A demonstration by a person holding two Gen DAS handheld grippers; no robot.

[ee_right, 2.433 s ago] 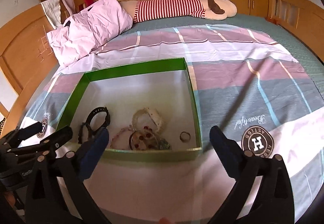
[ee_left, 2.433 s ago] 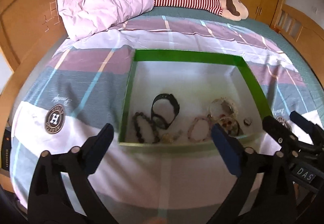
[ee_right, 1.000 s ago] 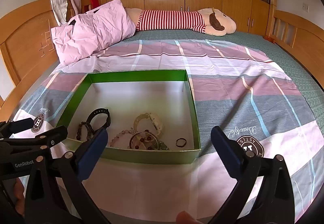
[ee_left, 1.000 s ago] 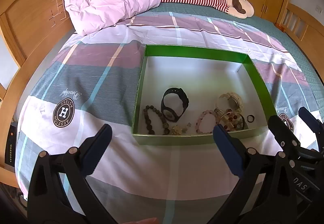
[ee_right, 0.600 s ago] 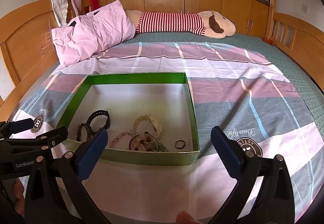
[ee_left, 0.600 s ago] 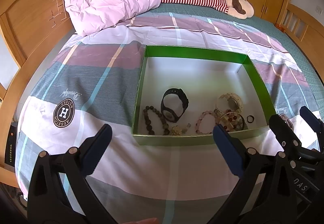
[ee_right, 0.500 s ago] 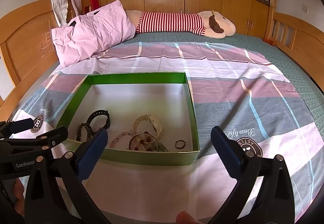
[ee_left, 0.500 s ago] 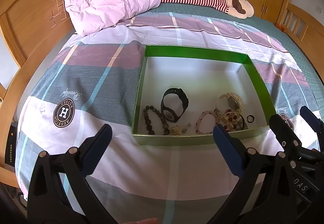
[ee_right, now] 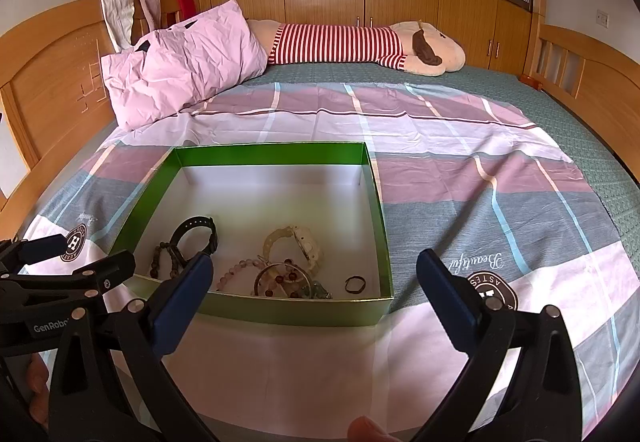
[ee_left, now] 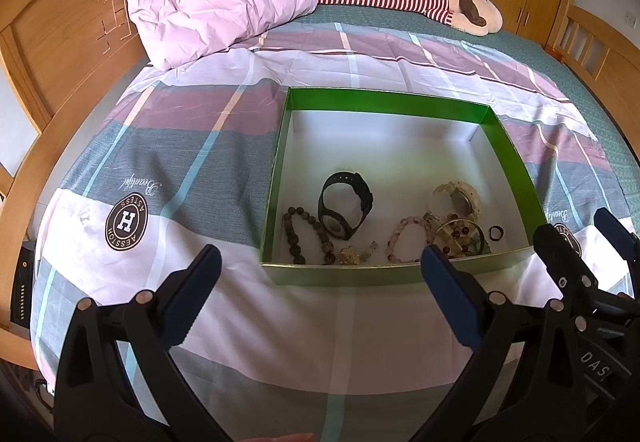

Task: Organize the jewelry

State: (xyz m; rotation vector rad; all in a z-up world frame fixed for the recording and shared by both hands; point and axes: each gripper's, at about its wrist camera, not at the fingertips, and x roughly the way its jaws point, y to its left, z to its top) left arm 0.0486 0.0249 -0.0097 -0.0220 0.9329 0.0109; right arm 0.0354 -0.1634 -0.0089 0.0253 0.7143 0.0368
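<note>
- The jewelry sits in a shallow green box point(ee_left: 508, 146) on the bed point(ee_left: 200, 162), bunched along the box wall nearest the foot edge of the bed.
- The left hand-held gripper point(ee_left: 318, 284) hangs short of the box with its fingers spread wide and nothing between them; the right hand-held gripper point(ee_right: 312, 292) is likewise spread and empty.
- The black watch point(ee_left: 344, 204) looks light, with a springy strap loop standing up; that loop seems the easy place to pinch.
- The dark bead bracelet point(ee_left: 306, 236) and pink bead bracelet point(ee_left: 404, 234) are probably limp and slippery, so pinching across the string beats squeezing one round bead.
- The cream watch point(ee_left: 456, 198) overlaps a tangle of bangles, so lifting it may drag its neighbours.
- The small dark ring point(ee_left: 496, 232) lies flat near the right corner, hard to catch.
</note>
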